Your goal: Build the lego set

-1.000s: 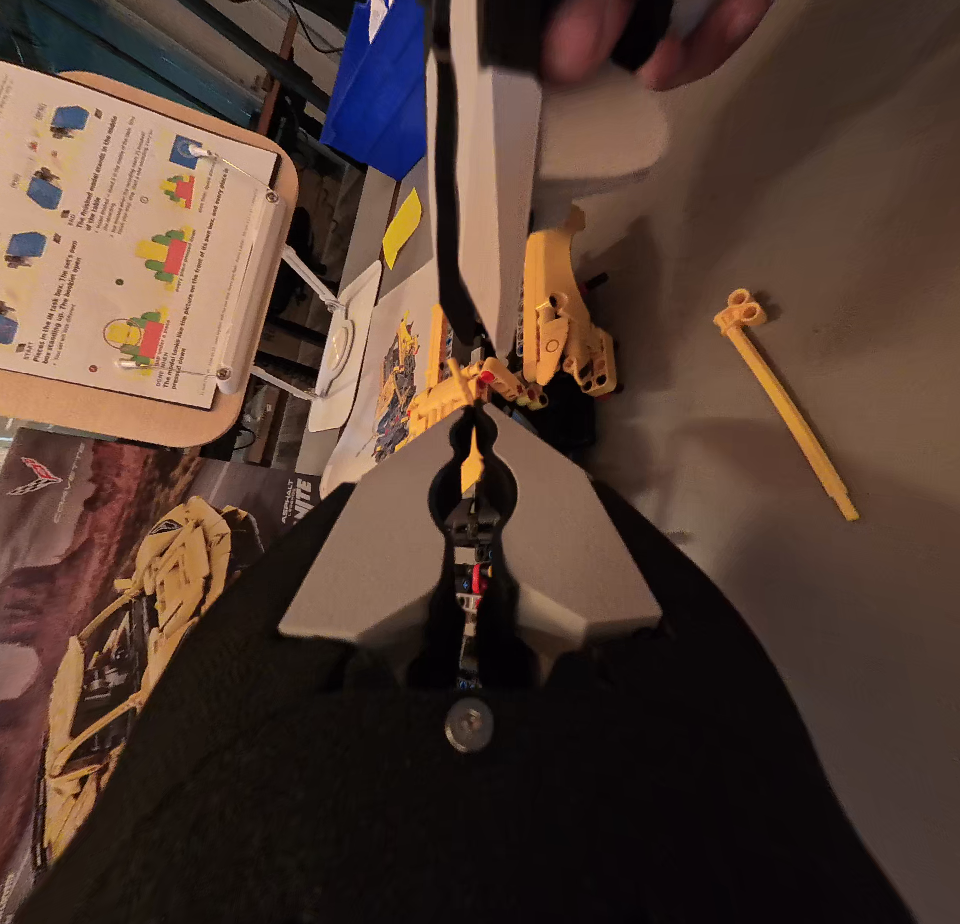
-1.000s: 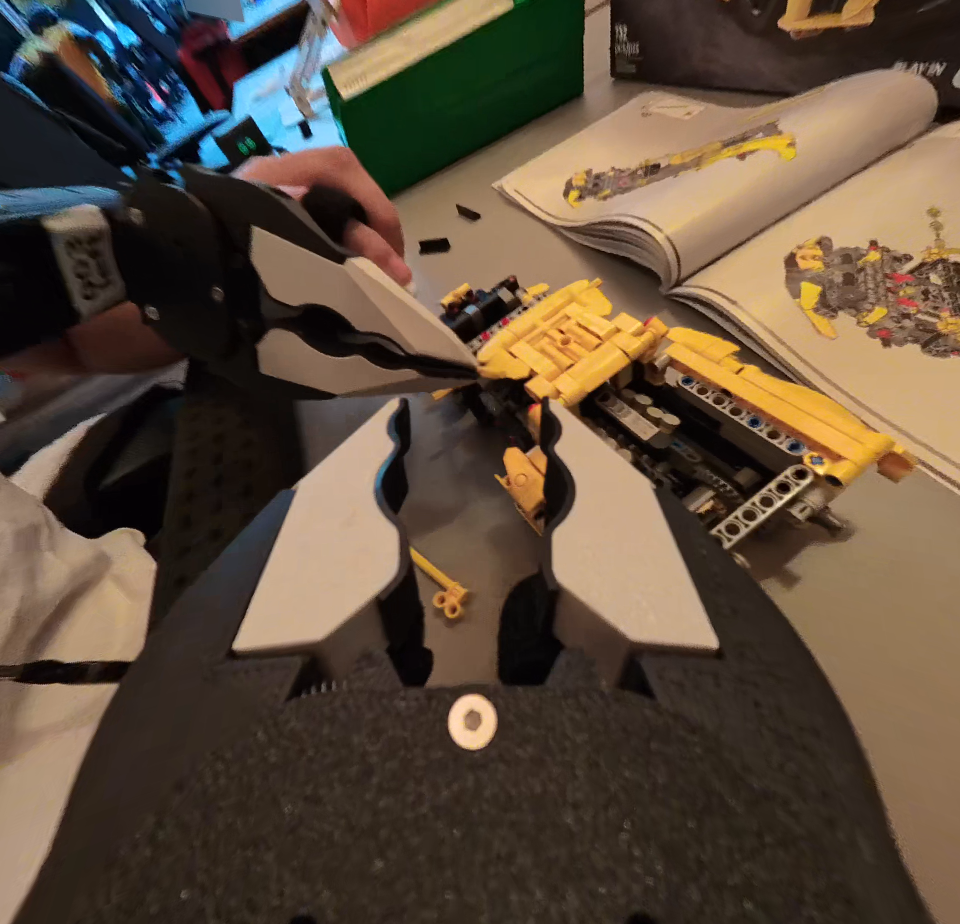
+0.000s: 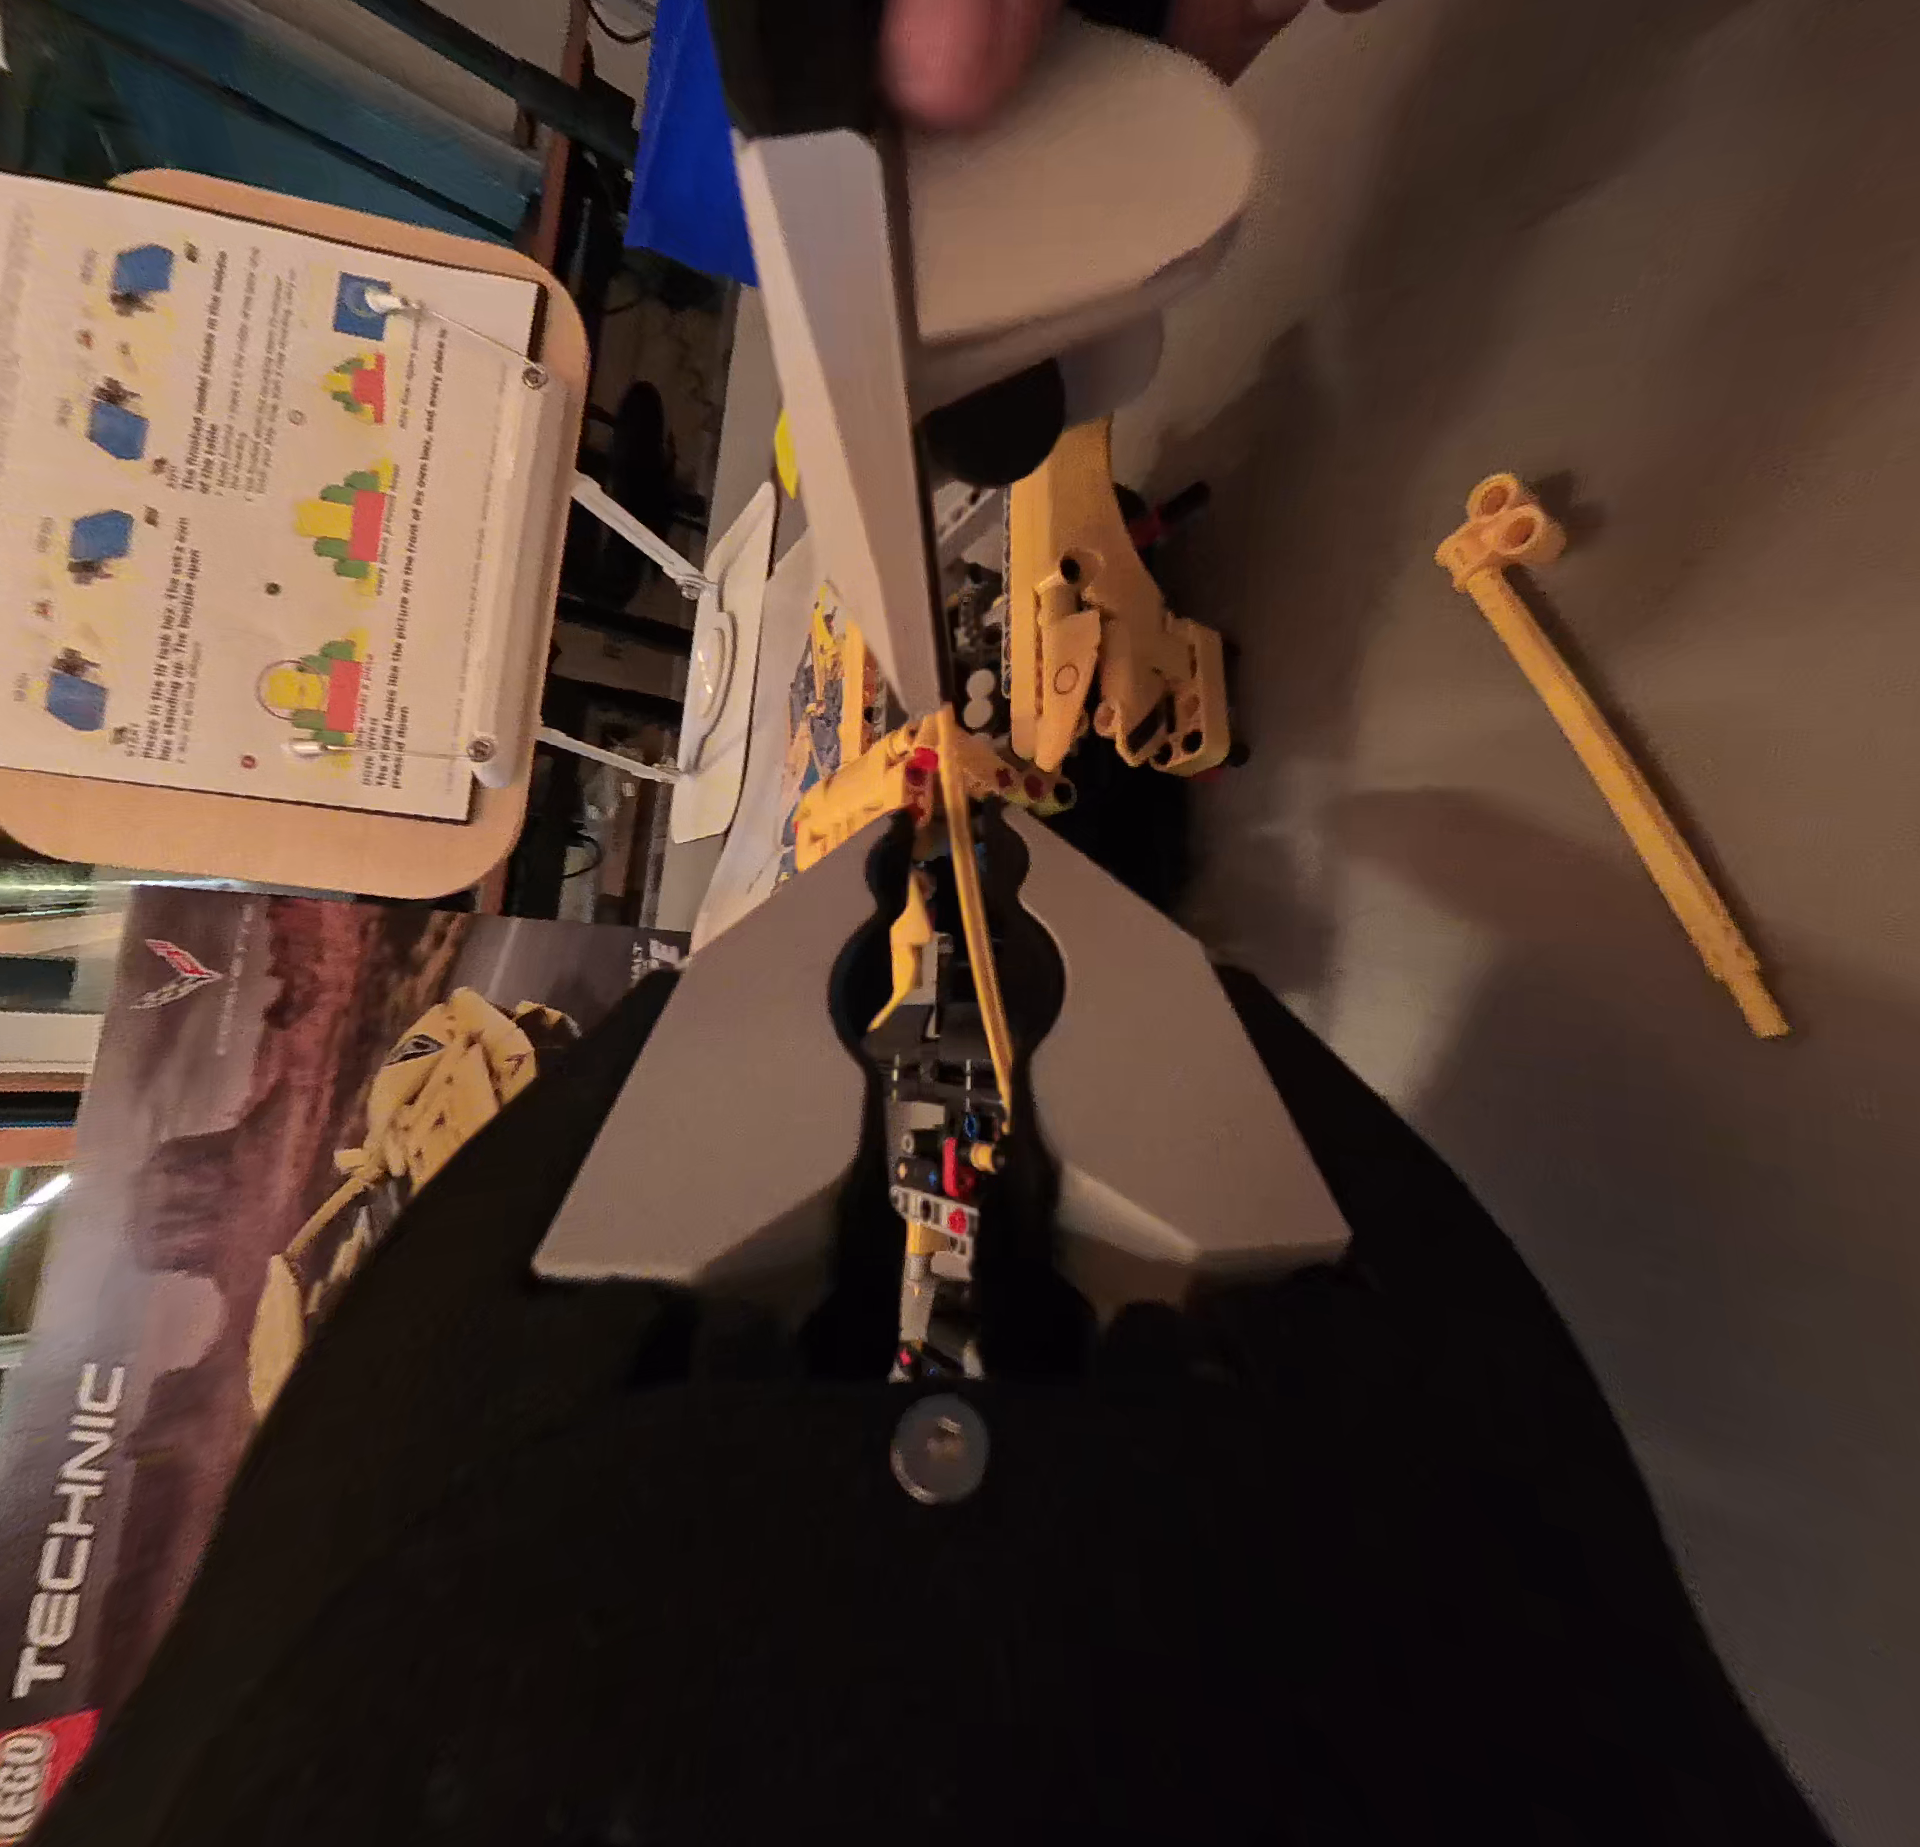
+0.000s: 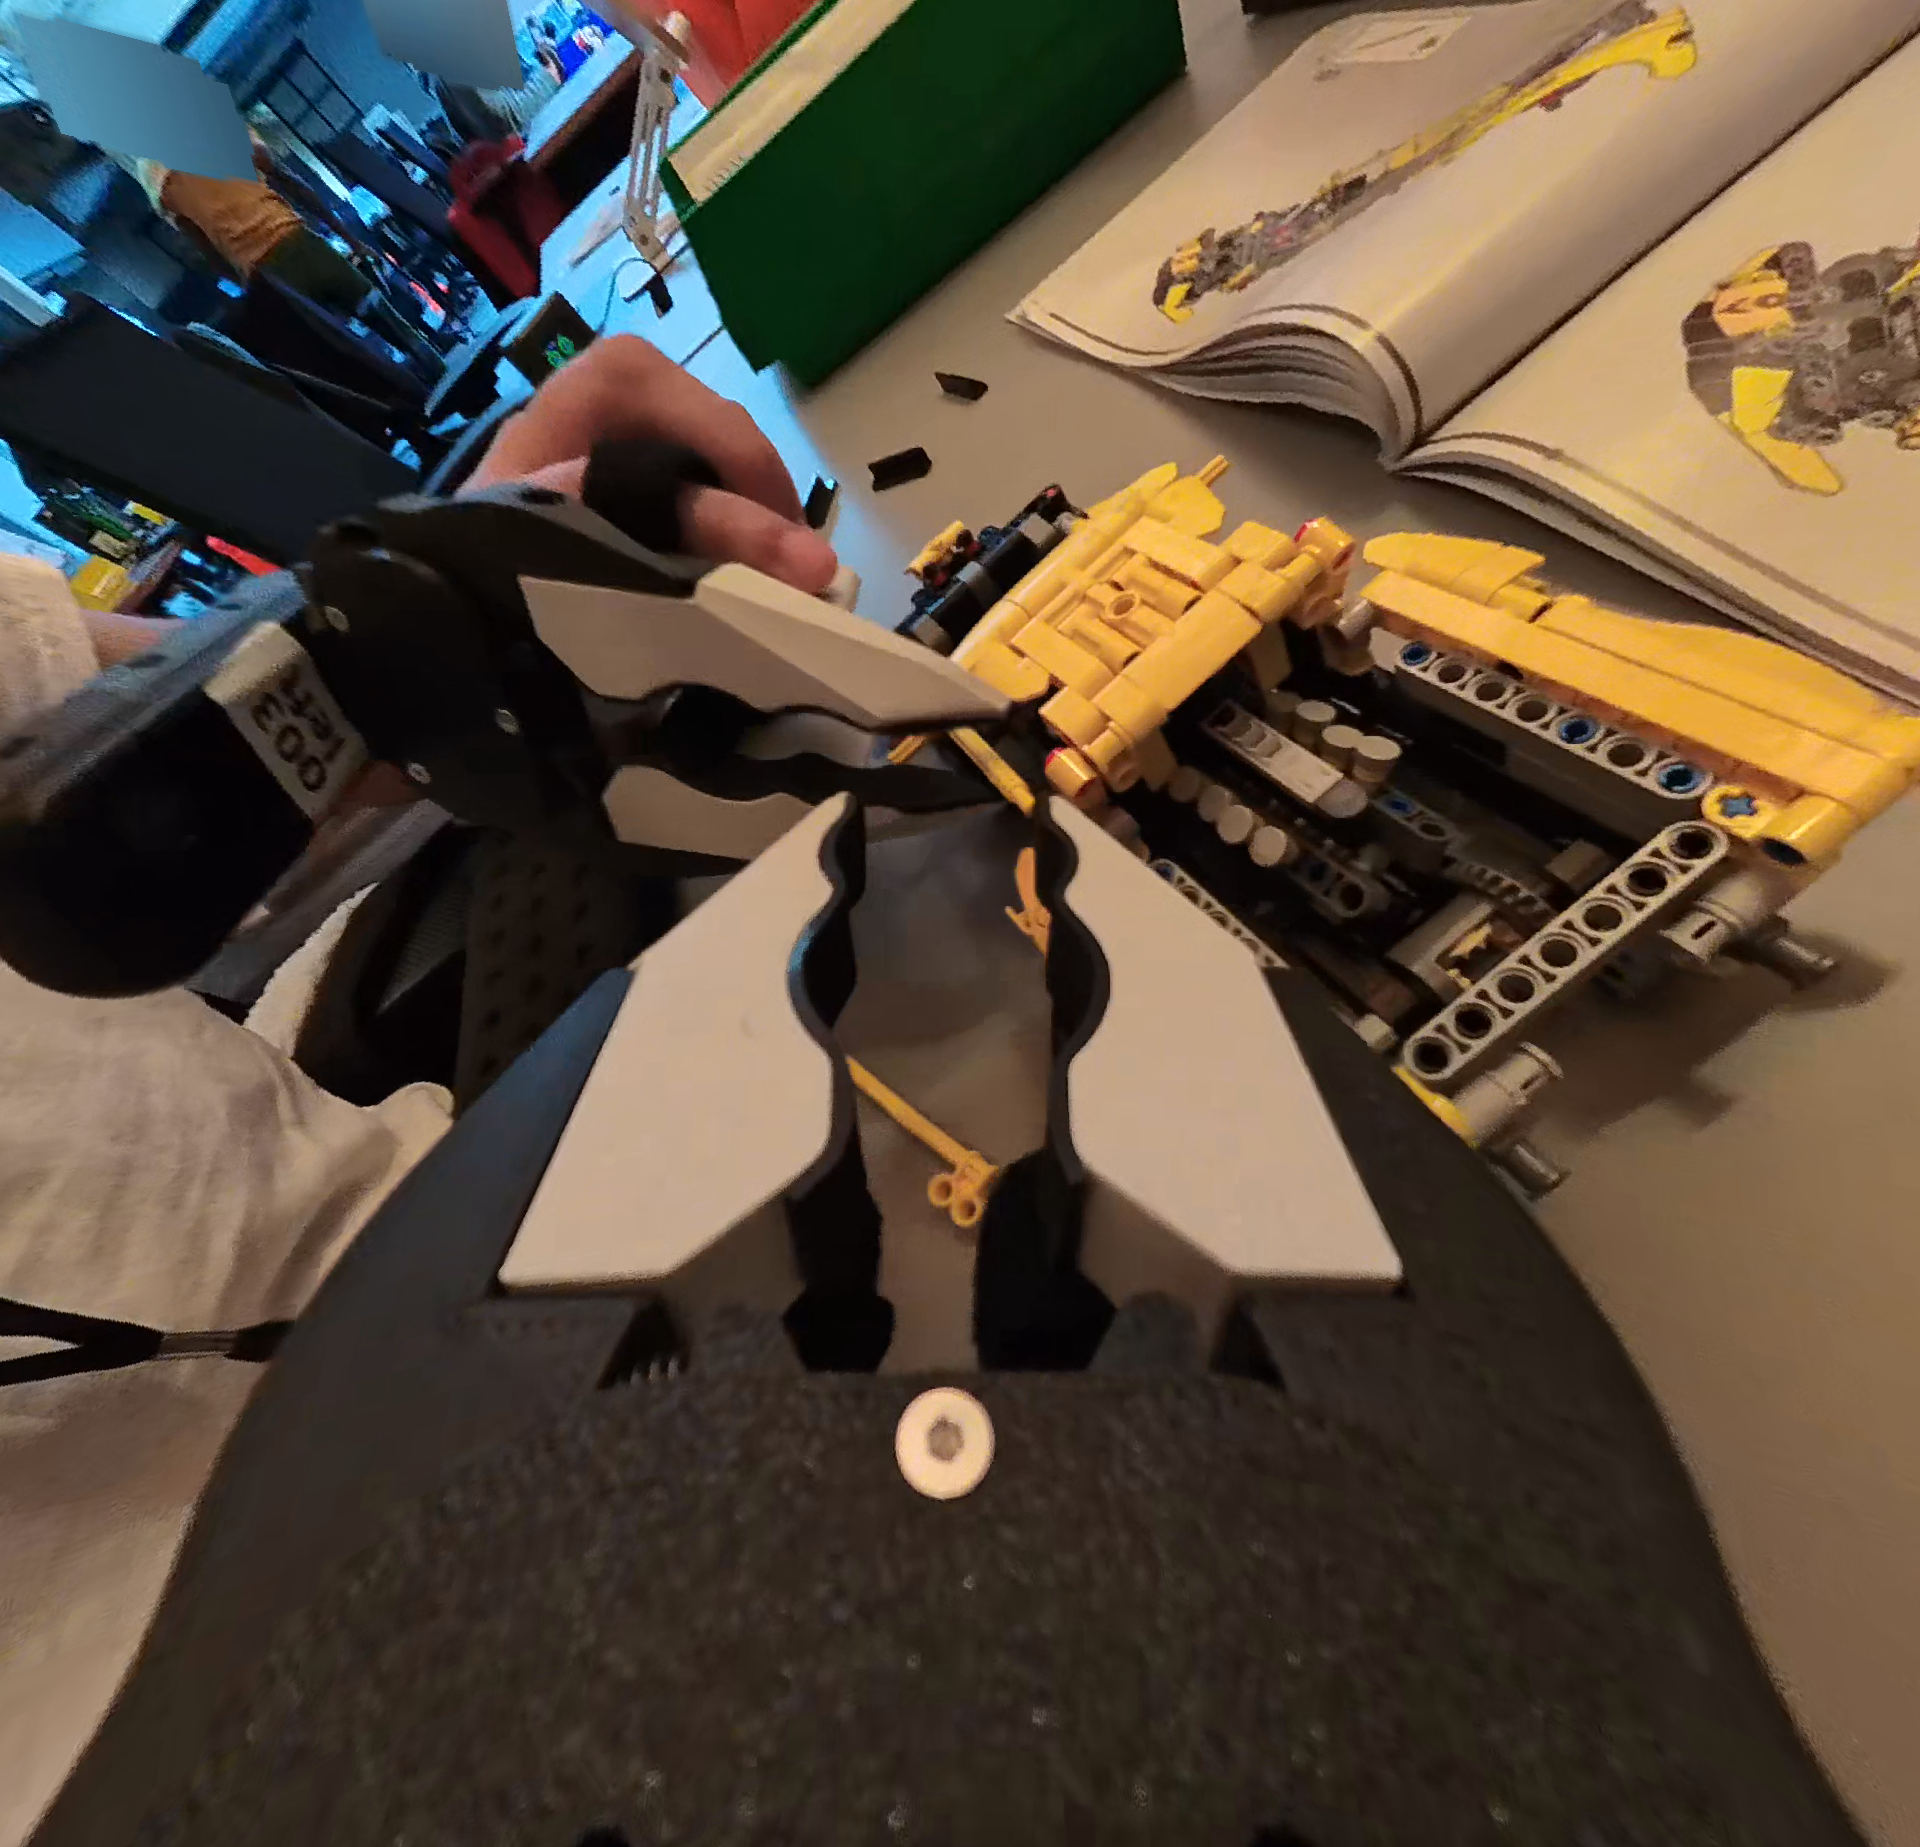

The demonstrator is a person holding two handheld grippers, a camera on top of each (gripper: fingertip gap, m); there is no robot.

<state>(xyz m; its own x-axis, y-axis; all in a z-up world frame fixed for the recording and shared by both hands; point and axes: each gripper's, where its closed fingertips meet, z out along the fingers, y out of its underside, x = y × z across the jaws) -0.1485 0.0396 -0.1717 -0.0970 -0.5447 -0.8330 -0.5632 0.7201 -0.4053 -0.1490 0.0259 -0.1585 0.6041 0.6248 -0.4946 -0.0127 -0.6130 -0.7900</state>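
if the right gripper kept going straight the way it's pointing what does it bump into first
Probably the thin yellow rod held at the left gripper tip, just ahead of the right gripper, then the yellow car model. Depth is uncertain.

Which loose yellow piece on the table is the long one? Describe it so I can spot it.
Start at the yellow car model on the grey table. Beside it lies a thin yellow axle, alone on bare tabletop. One end carries a two-hole connector, unlike the short black pins.

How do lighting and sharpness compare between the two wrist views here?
Left wrist view: dim, warm cast, motion-blurred; the loose yellow rod casts a soft shadow on the table. Right wrist view: brighter, the lego model fairly sharp, edges stretched by the wide lens.
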